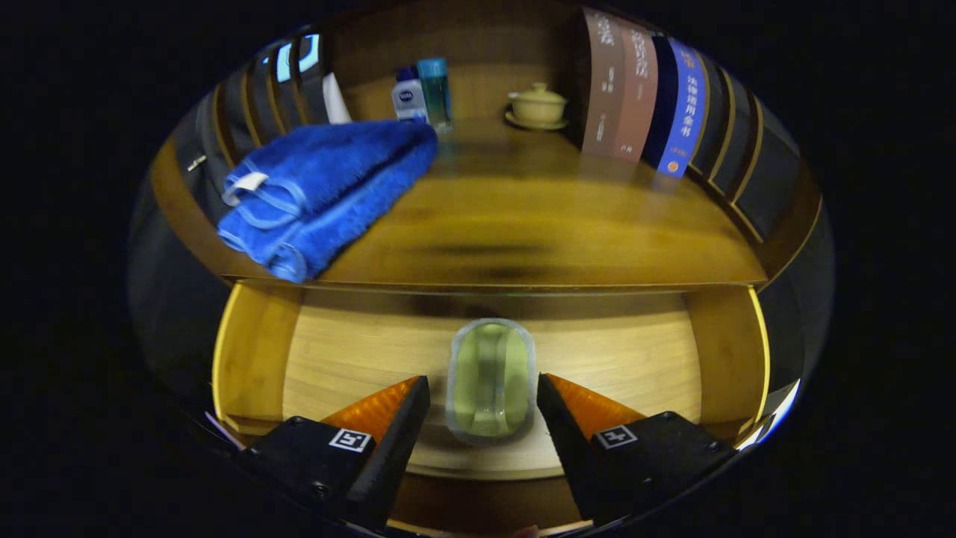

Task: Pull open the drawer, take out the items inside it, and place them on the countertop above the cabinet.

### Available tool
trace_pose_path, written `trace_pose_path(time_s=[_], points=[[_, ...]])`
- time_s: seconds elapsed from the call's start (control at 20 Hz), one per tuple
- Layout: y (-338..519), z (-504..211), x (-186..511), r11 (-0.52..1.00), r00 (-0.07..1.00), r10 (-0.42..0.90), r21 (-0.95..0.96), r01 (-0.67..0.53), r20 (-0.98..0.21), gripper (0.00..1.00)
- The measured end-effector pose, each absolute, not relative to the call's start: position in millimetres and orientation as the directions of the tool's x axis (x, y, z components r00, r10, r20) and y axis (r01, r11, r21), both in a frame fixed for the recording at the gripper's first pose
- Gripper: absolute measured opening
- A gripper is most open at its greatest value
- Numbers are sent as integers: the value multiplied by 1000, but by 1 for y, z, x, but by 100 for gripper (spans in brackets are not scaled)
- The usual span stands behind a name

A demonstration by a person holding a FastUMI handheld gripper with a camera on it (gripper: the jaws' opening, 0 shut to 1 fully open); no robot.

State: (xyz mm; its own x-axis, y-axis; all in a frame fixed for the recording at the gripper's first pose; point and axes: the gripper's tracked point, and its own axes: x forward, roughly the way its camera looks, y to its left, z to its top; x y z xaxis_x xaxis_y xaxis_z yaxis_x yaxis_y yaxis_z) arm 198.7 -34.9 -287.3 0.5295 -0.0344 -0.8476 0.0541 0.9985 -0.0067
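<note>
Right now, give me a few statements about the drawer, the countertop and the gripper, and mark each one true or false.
1. The drawer is open. True.
2. The blue towel lies inside the drawer. False: it lies folded on the countertop.
3. The gripper is shut on the clear container. False: its fingers stand open on either side of the container, with gaps.
4. A lidded cup sits at the back of the countertop. True.
5. Books stand beside the cup. True.
</note>
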Motion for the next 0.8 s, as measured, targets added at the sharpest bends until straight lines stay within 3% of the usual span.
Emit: trace_pose_path(time_s=[0.15, 0.4, 0.45, 0.5, 0.8], points=[[-40, -304, 206, 997, 506, -62, -27, 77, -860, 83], [-47, -300, 209, 993, 508, -113, -75, 95, -854, 23], [-45, -301, 208, 993, 511, -110, -75, 89, -853, 26], [-45, -300, 209, 994, 510, -106, -73, 84, -853, 22], [-44, -284, 196, 993, 500, -75, -21, 113, -863, 22]])
